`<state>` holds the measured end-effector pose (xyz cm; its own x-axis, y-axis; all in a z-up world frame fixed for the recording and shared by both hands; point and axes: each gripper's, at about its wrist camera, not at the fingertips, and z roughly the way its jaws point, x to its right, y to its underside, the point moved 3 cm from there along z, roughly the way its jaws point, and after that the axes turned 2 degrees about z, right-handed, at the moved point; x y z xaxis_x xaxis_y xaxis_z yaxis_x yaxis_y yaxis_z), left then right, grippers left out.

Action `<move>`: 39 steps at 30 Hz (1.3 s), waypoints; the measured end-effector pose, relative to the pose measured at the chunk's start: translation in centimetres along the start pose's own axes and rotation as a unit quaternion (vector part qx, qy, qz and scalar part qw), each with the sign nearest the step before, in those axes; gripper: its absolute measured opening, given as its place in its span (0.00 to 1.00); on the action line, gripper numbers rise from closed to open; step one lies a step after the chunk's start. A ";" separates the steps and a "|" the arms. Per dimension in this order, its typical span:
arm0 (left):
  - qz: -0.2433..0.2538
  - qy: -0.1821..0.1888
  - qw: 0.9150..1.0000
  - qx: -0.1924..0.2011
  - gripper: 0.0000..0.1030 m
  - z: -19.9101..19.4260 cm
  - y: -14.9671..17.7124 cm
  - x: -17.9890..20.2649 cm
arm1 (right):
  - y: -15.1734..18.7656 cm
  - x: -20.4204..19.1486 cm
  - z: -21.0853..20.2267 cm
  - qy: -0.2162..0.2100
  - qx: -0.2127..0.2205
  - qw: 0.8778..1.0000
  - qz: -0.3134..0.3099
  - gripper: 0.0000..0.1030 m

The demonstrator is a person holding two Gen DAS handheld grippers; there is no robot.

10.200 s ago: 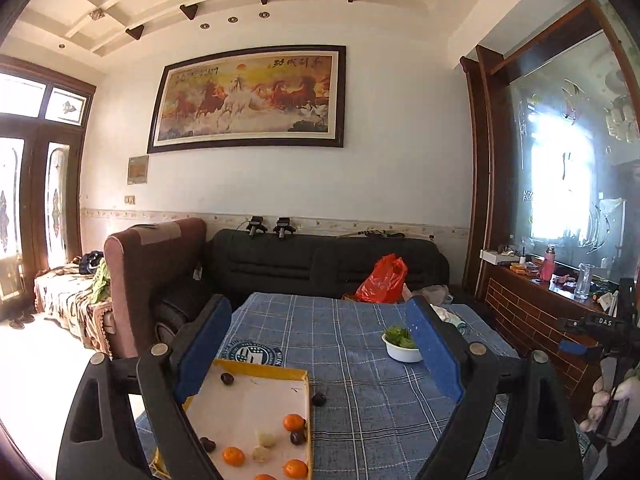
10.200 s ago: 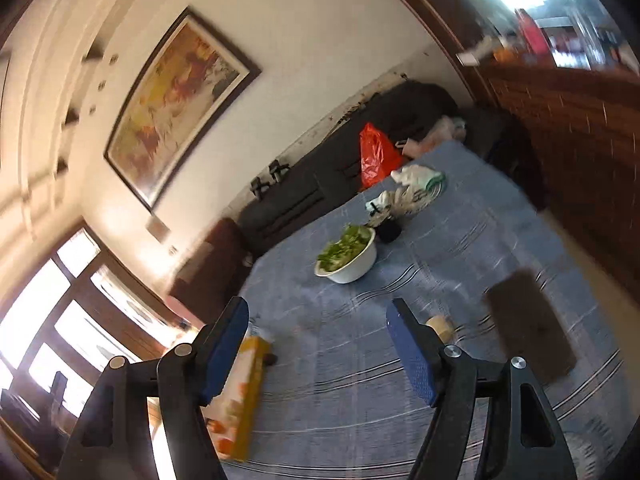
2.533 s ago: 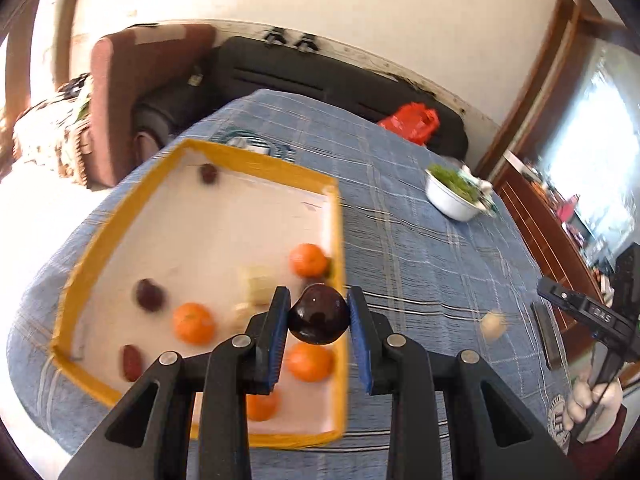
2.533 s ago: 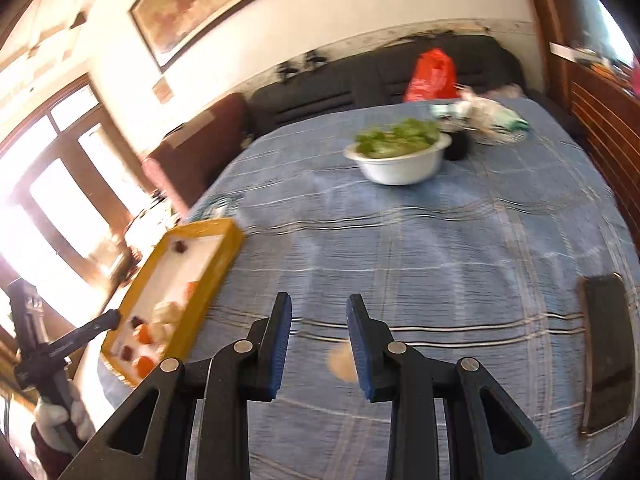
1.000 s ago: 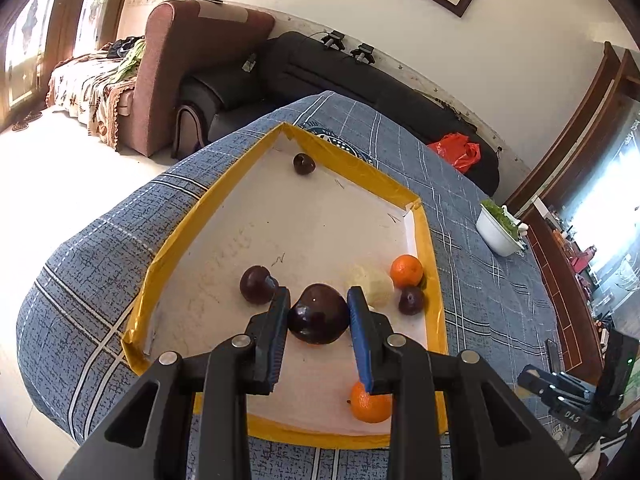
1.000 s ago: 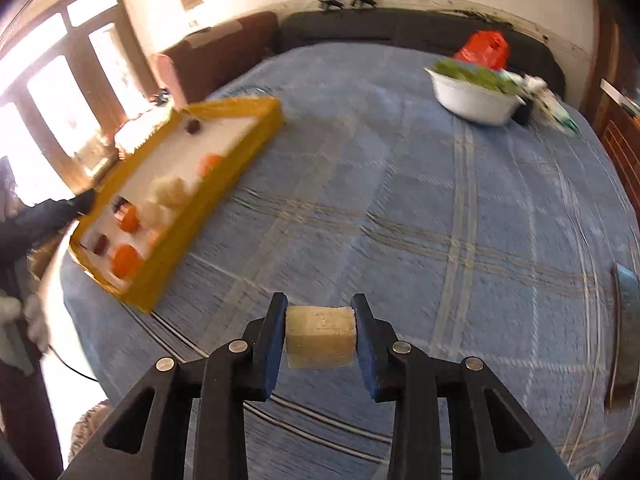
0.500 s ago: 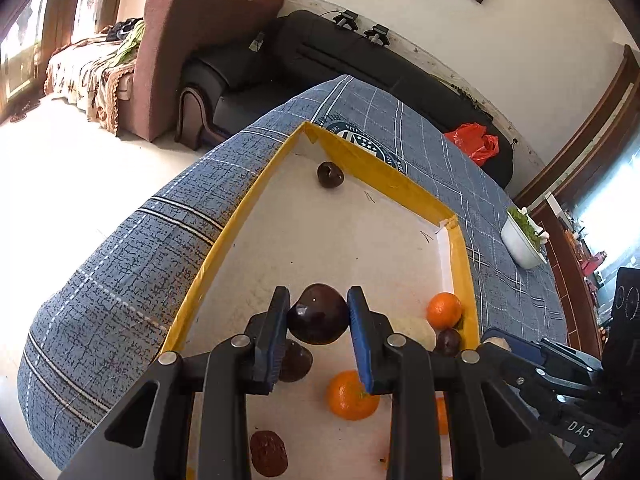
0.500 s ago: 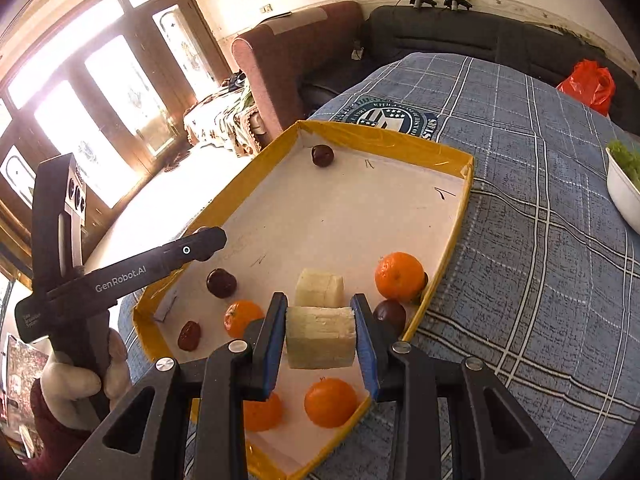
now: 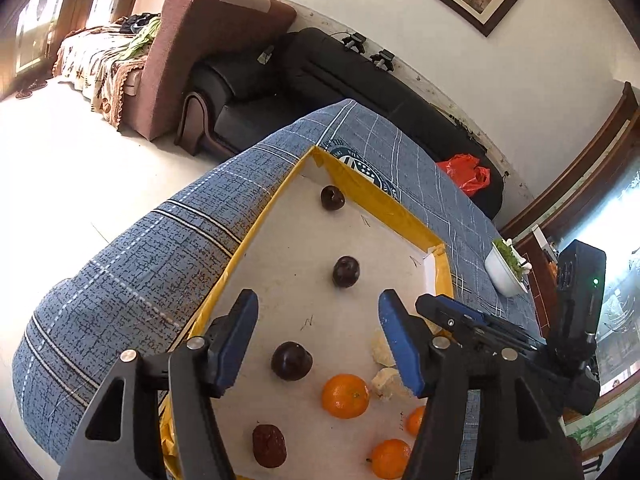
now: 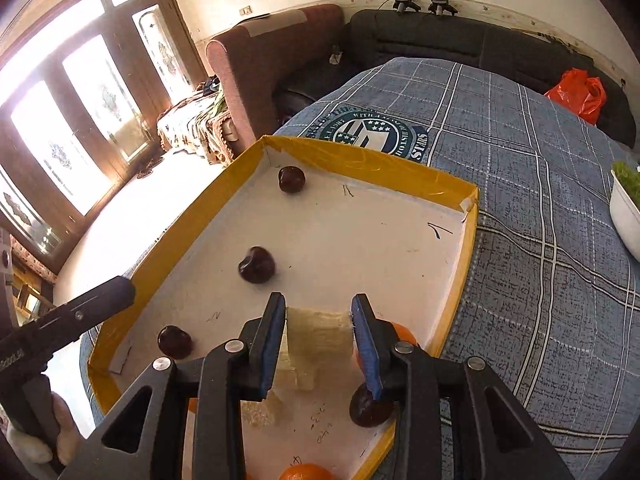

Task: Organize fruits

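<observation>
A yellow-rimmed tray [image 9: 256, 232] [image 10: 372, 168] lies on the blue plaid table. My left gripper [image 9: 316, 304] hangs over it, jaws opening and nothing between them. A dark plum [image 9: 346, 272] lies just beyond its tips. More plums [image 9: 291, 361], oranges [image 9: 345, 396] and pale chunks [image 9: 382, 350] lie nearer. My right gripper [image 10: 319, 304] is low over the tray's near end, jaws opening. A pale yellow block [image 10: 320, 330] sits between the pads on other chunks, with the pads no longer pressing it. One finger of the left gripper [image 10: 100, 304] shows at the left.
A white bowl of greens [image 9: 505, 272] [image 10: 624, 216] stands on the table right of the tray. A red bag [image 10: 576, 92] lies on the black sofa behind. A brown armchair [image 10: 260, 60] is beyond the table's left edge, which drops to the floor.
The left jaws have opened and the plum they held now lies on the tray. The right gripper has come in over the tray with the block, and its jaws have widened.
</observation>
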<state>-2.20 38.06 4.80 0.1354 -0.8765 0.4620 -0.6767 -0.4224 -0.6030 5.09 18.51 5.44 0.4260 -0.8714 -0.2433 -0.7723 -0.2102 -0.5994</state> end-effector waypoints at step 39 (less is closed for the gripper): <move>0.181 -0.180 0.940 0.225 1.00 -12.9 8.1 15.7 | 13.8 4.1 -18.8 0.062 0.167 0.984 0.029 0.83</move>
<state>-14.90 23.86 15.56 0.2460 -0.9689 -0.0265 -0.3608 -0.0661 -0.9303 -12.68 3.66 10.47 0.3088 -0.9293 -0.2027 -0.5865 -0.0183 -0.8097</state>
